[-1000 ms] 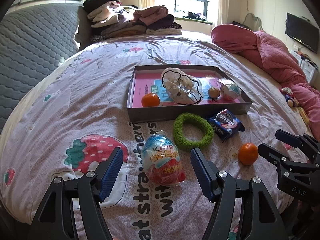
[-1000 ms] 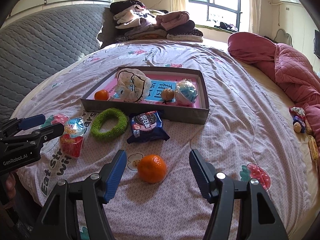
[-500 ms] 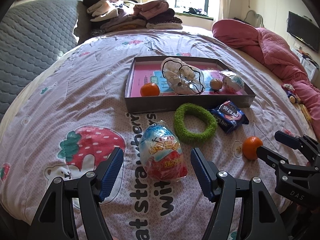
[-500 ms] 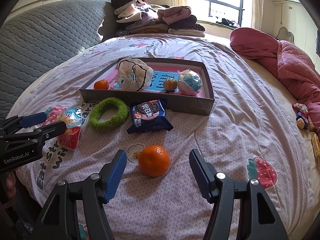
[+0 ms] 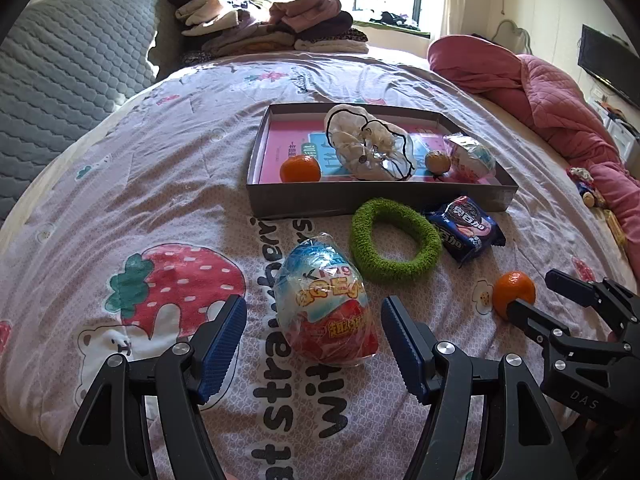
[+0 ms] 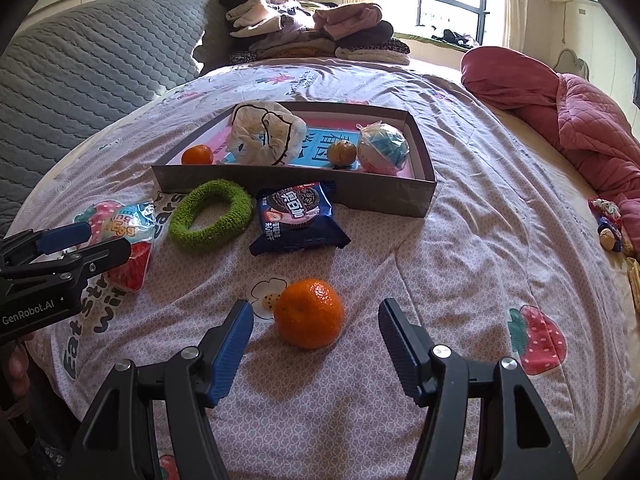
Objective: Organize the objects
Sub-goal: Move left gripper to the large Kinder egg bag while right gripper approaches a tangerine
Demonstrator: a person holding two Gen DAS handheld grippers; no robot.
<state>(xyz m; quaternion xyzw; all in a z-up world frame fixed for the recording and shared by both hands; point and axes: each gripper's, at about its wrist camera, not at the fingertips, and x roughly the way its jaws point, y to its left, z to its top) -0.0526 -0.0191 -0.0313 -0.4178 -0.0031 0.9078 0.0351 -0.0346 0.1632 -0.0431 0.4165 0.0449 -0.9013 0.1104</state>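
Observation:
On the bedspread lie a wrapped toy egg [image 5: 328, 300], a green fuzzy ring [image 5: 394, 246], a blue cookie packet [image 5: 464, 228] and an orange [image 6: 310, 312]. My left gripper [image 5: 314, 330] is open, its blue pads flanking the egg without touching it. My right gripper [image 6: 316, 330] is open too, with the orange lying between its pads, apart from both. The same orange [image 5: 514, 290] shows in the left wrist view behind the right gripper's fingers [image 5: 532, 316]. A shallow grey box [image 5: 360, 198] holds another orange [image 5: 300, 168], a white drawstring pouch [image 5: 368, 146], a small brown ball and a second wrapped egg.
Folded clothes [image 6: 308, 32] are stacked at the head of the bed beside a grey quilted headboard [image 6: 92, 60]. A pink quilt [image 6: 568, 120] is bunched along the right side, with a small toy [image 6: 608, 224] beside it. A window is behind.
Both views have closed in slightly: the egg and the orange sit a little nearer to the pads than before. Jaw widths look the same.

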